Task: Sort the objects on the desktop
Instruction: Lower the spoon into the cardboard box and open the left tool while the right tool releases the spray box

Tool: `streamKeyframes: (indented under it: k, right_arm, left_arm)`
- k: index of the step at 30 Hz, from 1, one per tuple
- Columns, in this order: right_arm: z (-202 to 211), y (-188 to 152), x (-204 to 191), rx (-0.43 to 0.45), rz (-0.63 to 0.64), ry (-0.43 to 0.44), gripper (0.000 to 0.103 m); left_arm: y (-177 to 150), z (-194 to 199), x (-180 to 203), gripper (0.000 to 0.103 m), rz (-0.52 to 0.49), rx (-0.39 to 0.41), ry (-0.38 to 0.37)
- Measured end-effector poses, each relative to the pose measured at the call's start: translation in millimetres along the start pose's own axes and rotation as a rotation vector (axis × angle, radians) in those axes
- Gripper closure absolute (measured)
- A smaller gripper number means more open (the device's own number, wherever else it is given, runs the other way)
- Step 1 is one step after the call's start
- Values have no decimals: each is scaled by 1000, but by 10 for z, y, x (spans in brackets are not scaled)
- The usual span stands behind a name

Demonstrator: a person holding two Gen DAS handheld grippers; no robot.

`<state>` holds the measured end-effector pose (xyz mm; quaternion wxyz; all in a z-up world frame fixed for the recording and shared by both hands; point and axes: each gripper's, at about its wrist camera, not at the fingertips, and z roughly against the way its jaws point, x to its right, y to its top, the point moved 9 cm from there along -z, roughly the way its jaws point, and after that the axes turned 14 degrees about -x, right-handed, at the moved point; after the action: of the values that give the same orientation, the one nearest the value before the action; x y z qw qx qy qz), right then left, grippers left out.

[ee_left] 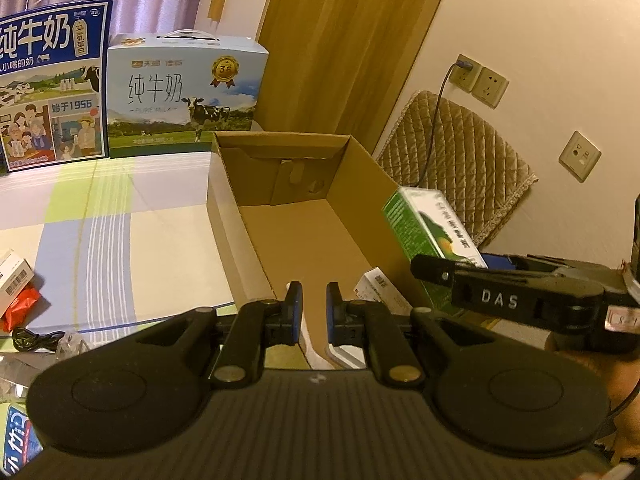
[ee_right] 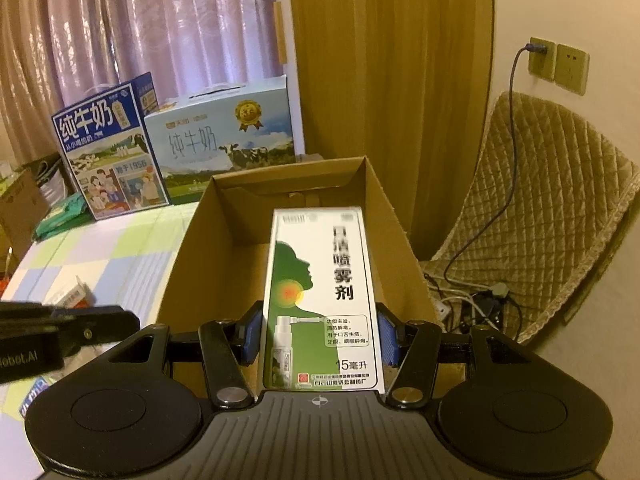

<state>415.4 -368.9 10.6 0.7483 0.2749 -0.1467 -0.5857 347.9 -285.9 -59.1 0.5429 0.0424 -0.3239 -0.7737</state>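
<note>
Right gripper (ee_right: 320,340) clamped on spray box (ee_right: 320,300), long end forward over the open carton (ee_right: 188,256) ahead for a drop-in; left gripper (ee_left: 314,312) empty, jaws narrowly parted, waiting at carton's near edge.

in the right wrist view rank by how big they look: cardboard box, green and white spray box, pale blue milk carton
1. cardboard box
2. green and white spray box, though nearness to the camera inflates it
3. pale blue milk carton, farther back, so truly unsure
</note>
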Motion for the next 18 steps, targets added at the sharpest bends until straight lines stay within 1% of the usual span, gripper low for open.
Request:
streamKeyframes:
  k: [3, 9, 13, 16, 18]
  right_arm:
    - [25, 48, -11, 26, -20, 53, 50]
    - [125, 19, 67, 33, -58, 58, 49]
    - [230, -111, 120, 31, -84, 61, 47]
    - [313, -233, 113, 25, -82, 59, 45]
    - [373, -318, 110, 24, -91, 56, 43]
  left_arm:
    - [-23, 7, -28, 95, 8, -1, 3]
    - [-87, 71, -70, 91, 16, 4, 8]
    - [-152, 172, -107, 87, 25, 14, 14]
    - [-216, 267, -121, 85, 24, 19, 31]
    - [-262, 341, -132, 81, 25, 22, 38]
